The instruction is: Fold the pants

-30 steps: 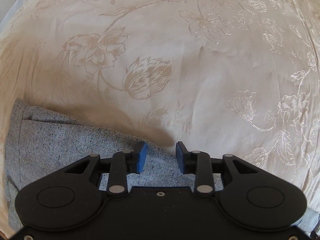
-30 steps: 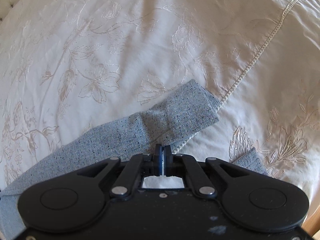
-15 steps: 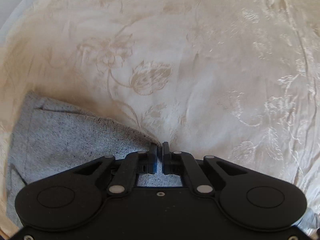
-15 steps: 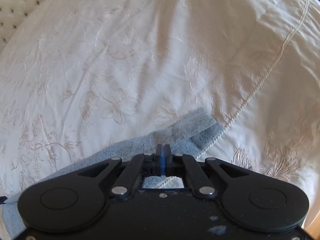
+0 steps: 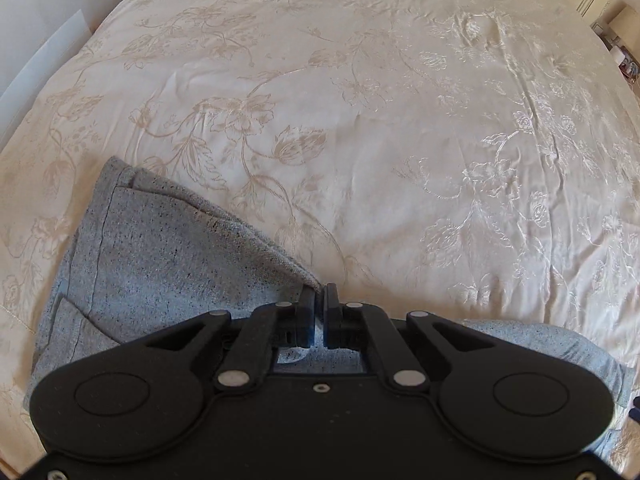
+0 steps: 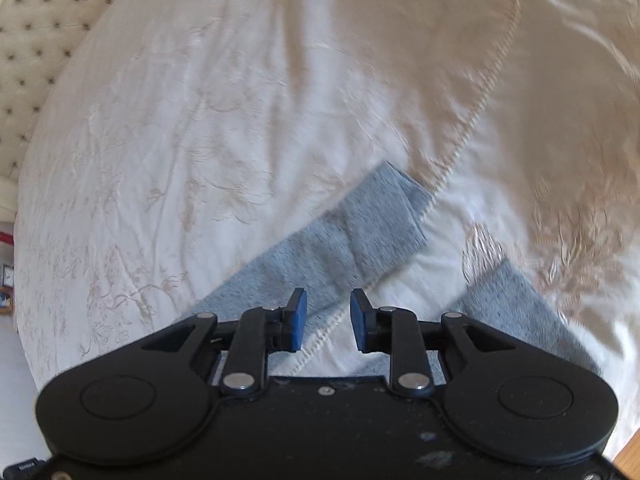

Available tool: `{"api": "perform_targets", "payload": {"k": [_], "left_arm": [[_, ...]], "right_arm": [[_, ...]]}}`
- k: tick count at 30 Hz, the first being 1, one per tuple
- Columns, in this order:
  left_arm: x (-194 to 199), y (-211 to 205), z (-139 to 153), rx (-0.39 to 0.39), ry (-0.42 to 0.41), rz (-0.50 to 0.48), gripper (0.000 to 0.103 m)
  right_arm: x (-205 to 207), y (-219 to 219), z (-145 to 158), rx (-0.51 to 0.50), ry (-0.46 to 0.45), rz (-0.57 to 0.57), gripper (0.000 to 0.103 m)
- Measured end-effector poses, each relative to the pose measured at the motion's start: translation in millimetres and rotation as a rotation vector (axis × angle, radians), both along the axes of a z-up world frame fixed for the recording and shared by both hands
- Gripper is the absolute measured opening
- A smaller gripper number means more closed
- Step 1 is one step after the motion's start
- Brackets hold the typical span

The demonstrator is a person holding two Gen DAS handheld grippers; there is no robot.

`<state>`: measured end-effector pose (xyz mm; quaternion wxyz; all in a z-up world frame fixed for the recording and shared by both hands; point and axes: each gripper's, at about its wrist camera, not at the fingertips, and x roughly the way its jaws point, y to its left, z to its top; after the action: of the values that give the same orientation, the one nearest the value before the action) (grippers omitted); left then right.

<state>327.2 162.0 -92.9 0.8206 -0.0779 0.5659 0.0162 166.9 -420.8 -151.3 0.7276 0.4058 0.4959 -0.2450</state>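
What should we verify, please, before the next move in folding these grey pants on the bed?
1. Left gripper closed on the grey pants edge: ok, jaws nearly together with fabric between them.
2. Right gripper free of cloth: ok, jaws apart, nothing between them.
3. Pant leg lying flat for a regrasp: not ok, its end is doubled over.
4. Second leg end aligned with the first: not ok, they lie apart.
5. Embroidered bedspread offering open room beyond the pants: ok.
6. Right view sharp enough to aim: not ok, blurred.
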Motion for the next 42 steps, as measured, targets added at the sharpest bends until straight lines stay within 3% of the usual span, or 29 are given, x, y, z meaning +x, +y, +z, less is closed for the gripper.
{"api": "perform_targets", "payload": {"k": [5, 8, 13, 14, 16, 28, 33, 38, 42], "left_arm": [[0.5, -5.3, 0.8, 0.030, -0.008, -0.014, 0.004], [7.5, -5.3, -1.6, 0.029, -0.001, -0.010, 0.004], [18.7, -4.3, -6.8, 0.023, 0.011, -0.007, 0.004], [20.6, -3.9, -7.5, 0.021, 0.012, -0.006, 0.004], [25.2, -2.2, -8.4, 0.012, 0.013, 0.001, 0.004], [37.4, 4.4, -1.1, -0.036, -0.004, 0.046, 0.004], [32.7, 9.4, 20.7, -0.039, -0.059, 0.057, 0.004], [-6.4, 29.4, 70.1, -0.071, -0.162, 0.060, 0.004], [-71.5, 49.9, 85.4, -0.104, -0.208, 0.066, 0.004]], "right_arm": [[-9.8, -12.0, -25.7, -0.004, 0.004, -0.110, 0.027], [-2.9, -22.0, -36.6, -0.026, 0.030, -0.132, 0.028], [9.0, -33.1, -43.9, -0.017, -0.001, -0.166, 0.028], [10.4, -32.5, -41.6, -0.034, -0.026, -0.168, 0.022], [16.5, -27.9, -29.8, -0.100, -0.076, -0.158, 0.006], [76.8, -24.4, 19.0, -0.181, -0.155, -0.007, 0.004], [88.3, -21.1, 56.0, -0.222, -0.234, 0.052, 0.004], [54.4, -19.6, 118.7, -0.244, -0.376, 0.047, 0.004], [3.4, -19.4, 135.2, -0.250, -0.376, 0.035, 0.004]]}}
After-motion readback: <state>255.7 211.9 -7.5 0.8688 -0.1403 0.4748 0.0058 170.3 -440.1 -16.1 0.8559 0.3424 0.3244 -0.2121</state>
